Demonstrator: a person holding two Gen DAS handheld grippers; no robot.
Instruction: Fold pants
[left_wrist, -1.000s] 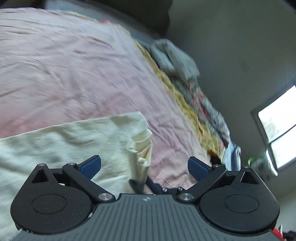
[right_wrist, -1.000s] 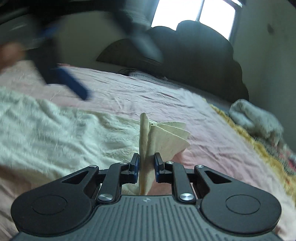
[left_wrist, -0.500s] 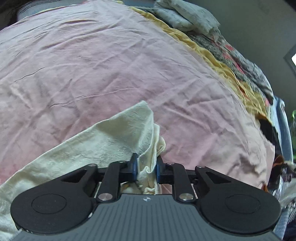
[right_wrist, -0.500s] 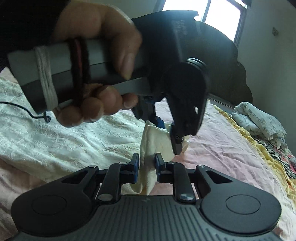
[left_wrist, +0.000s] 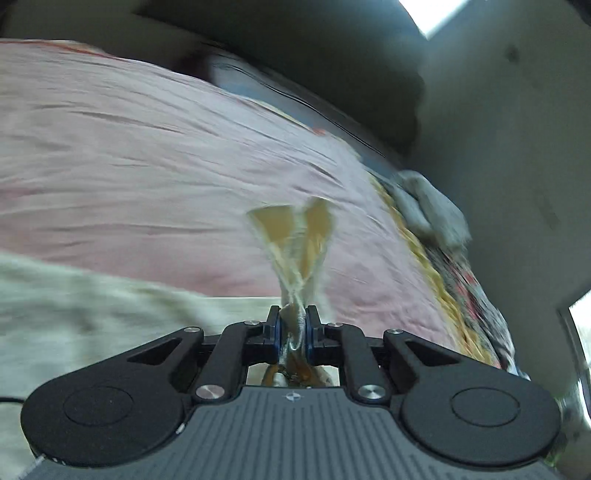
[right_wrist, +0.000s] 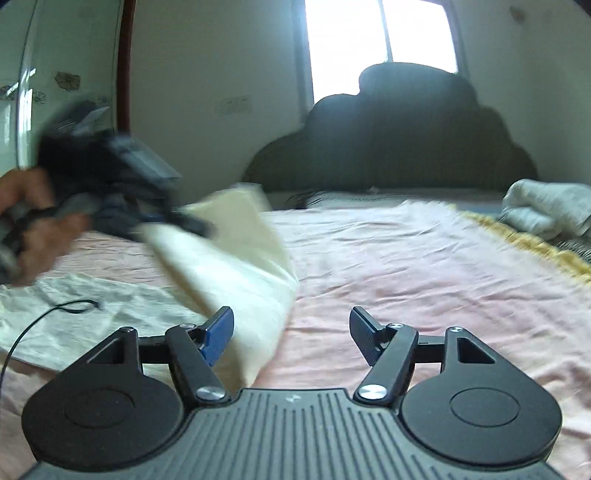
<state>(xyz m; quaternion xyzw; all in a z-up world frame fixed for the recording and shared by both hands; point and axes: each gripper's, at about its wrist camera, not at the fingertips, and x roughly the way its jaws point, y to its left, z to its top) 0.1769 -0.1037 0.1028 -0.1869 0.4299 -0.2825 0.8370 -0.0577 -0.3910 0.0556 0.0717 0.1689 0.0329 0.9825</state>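
Note:
The cream pants (right_wrist: 236, 266) lie on the pink bedsheet (right_wrist: 406, 266). My left gripper (left_wrist: 293, 326) is shut on a corner of the pants (left_wrist: 295, 240), which fans out beyond the fingers, lifted above the sheet. In the right wrist view the left gripper (right_wrist: 184, 221), blurred, pulls the raised cloth up to the left. My right gripper (right_wrist: 291, 332) is open and empty, its jaws wide apart just above the sheet, with the lifted cloth beside its left finger (right_wrist: 218, 332). The rest of the pants (left_wrist: 92, 306) lies flat at the left.
A dark headboard (right_wrist: 391, 140) and a bright window (right_wrist: 380, 33) stand at the far end. Folded grey-white laundry (right_wrist: 546, 210) and a yellow patterned blanket (left_wrist: 454, 291) lie along the right edge of the bed. A thin black cable (right_wrist: 40, 317) crosses the pants at left.
My right gripper has opened and let go of the pants corner. My left gripper, which closed on that corner, has lifted it and swung up and to the left.

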